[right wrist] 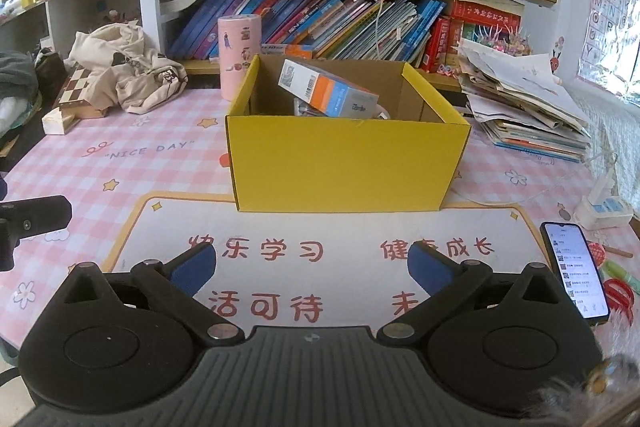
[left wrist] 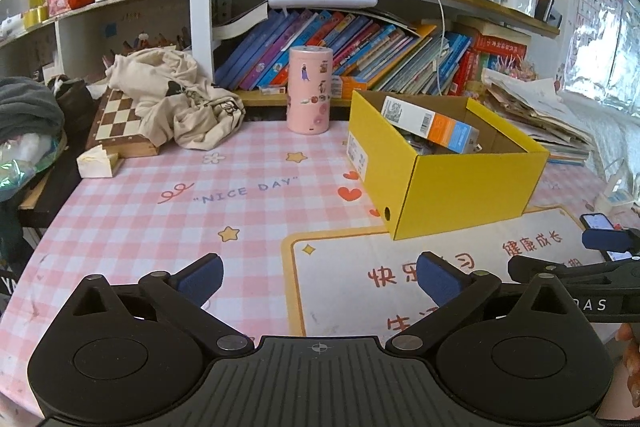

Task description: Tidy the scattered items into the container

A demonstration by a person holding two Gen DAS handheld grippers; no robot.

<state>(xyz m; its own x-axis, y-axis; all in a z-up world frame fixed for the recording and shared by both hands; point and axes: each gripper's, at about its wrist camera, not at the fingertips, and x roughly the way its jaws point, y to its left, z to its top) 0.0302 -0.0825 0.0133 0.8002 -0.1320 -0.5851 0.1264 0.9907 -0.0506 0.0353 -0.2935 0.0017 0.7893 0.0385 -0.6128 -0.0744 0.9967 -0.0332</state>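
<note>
A yellow cardboard box [left wrist: 468, 187] [right wrist: 344, 163] stands on the pink checked desk mat. Inside it an orange, blue and grey carton [left wrist: 432, 125] [right wrist: 328, 93] leans on other small items. My left gripper [left wrist: 320, 281] hovers low over the mat, well short of the box, open with nothing between its blue pads. My right gripper [right wrist: 312, 269] is also open and empty, facing the box's front wall from a short distance. Part of the right gripper shows at the right edge of the left wrist view.
A pink cylinder [left wrist: 309, 91] stands behind the box. Crumpled beige cloth [left wrist: 176, 99] lies on a chessboard [left wrist: 120, 123] at the left. A phone [right wrist: 574, 269] lies at the right front, a paper pile [right wrist: 524, 107] behind it. Bookshelves line the back.
</note>
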